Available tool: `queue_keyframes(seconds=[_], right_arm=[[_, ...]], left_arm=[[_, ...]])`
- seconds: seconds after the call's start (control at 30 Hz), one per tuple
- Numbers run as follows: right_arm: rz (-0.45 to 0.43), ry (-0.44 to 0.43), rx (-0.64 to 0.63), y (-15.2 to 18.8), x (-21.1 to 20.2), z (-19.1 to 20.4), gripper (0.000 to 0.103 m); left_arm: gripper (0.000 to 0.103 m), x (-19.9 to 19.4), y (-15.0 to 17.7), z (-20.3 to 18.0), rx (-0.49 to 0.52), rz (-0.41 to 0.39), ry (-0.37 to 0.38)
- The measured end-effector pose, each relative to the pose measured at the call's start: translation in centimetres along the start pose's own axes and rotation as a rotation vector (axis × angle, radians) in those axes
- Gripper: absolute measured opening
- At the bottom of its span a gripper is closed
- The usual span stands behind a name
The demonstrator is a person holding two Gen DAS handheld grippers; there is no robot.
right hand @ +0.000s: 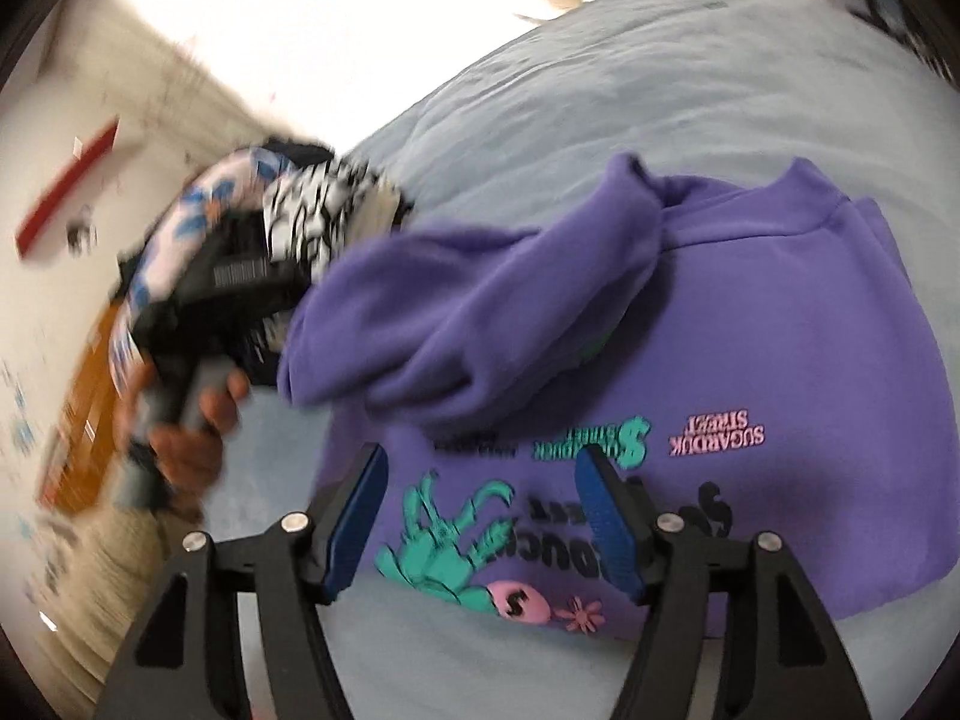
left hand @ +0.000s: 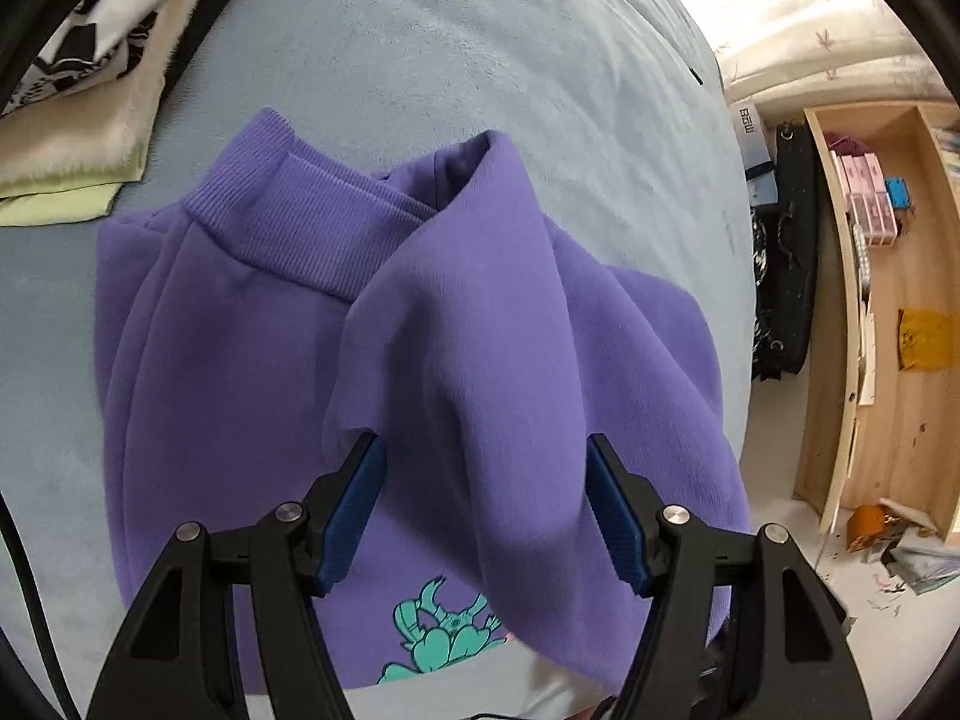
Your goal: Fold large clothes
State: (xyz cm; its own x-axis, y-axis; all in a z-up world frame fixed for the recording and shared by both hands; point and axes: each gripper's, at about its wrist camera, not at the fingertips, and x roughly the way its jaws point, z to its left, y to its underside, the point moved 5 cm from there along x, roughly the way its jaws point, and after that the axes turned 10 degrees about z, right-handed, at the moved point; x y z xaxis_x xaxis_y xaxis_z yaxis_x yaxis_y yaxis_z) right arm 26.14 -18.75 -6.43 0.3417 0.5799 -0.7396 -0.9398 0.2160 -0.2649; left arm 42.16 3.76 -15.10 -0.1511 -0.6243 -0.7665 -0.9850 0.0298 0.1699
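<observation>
Sweatshirt: purple sweatshirt (left hand: pixel 240 372) lies on the pale blue bedcover (left hand: pixel 420 48), its sleeve (left hand: pixel 480 312) draped across the body
Print: teal and pink graphic (right hand: pixel 450 546) near the hem
Left gripper (left hand: pixel 480 474): jaws apart around the sleeve, whether the pads press it I cannot tell
Right gripper (right hand: pixel 480 498): released, above the print, gripping nothing
Left hand (right hand: pixel 192 438): blurred, holding the other tool
Beside: folded clothes (left hand: pixel 78 120)

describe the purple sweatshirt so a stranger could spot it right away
On the pale blue bed cover, the purple sweatshirt lies partly folded near the edge. Unlike the cream and black-and-white folded clothes beside it, it bears a teal cartoon print.
</observation>
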Motion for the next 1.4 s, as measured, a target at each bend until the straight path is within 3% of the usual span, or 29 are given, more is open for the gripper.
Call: queue_keyframes(seconds=[0.1,0.3,0.4,0.6,0.77,0.8,0.83,0.87,0.9,1.0,1.1,1.27,1.4], right_arm=[[-0.017,-0.057,0.121,-2.1,-0.7,-1.1,0.081],[0.038,-0.107,0.265,-6.0,1.5,-2.3,0.081],[0.117,-0.118,0.346,-7.5,4.1,-3.2,0.081],[0.252,-0.053,0.404,-7.3,8.1,-4.0,0.081],[0.279,-0.051,0.448,-6.8,10.2,-5.5,0.079],[0.261,-0.057,0.439,-7.0,10.2,-5.5,0.067],[0.250,-0.058,0.422,-7.2,10.1,-5.5,0.058],[0.243,-0.064,0.402,-7.4,10.1,-5.3,0.037],[0.235,-0.081,0.384,-7.7,10.0,-5.1,0.021],[0.164,-0.105,0.284,-9.3,9.0,-3.7,0.017],[0.057,-0.135,0.171,-11.5,7.9,-1.7,0.015],[-0.078,-0.151,0.065,-14.8,7.2,-0.4,0.014],[-0.208,-0.174,0.013,-17.0,6.0,-0.7,0.014]], left_arm=[[0.066,0.4,-0.7,0.4,-0.014,0.001,0.031],[0.066,1.2,-1.4,0.6,-0.017,0.009,0.038],[0.066,1.4,-1.7,0.8,-0.016,0.017,0.028],[0.066,2.0,-2.0,0.7,0.016,0.037,-0.015],[0.066,2.7,-2.4,1.2,-0.008,0.034,0.003],[0.060,2.7,-2.5,1.1,-0.012,0.021,0.001],[0.046,2.5,-2.6,1.0,-0.003,0.004,-0.017],[0.038,2.3,-2.7,0.9,0.006,-0.011,-0.037],[0.023,2.2,-2.7,0.7,0.014,-0.020,-0.046],[0.011,1.3,-3.3,0.3,0.019,-0.089,-0.063],[0.008,-0.4,-3.9,-0.1,0.026,-0.202,-0.023],[0.007,-2.8,-5.2,-0.8,0.027,-0.379,0.092],[0.007,-4.3,-5.5,-1.2,0.053,-0.534,0.247]])
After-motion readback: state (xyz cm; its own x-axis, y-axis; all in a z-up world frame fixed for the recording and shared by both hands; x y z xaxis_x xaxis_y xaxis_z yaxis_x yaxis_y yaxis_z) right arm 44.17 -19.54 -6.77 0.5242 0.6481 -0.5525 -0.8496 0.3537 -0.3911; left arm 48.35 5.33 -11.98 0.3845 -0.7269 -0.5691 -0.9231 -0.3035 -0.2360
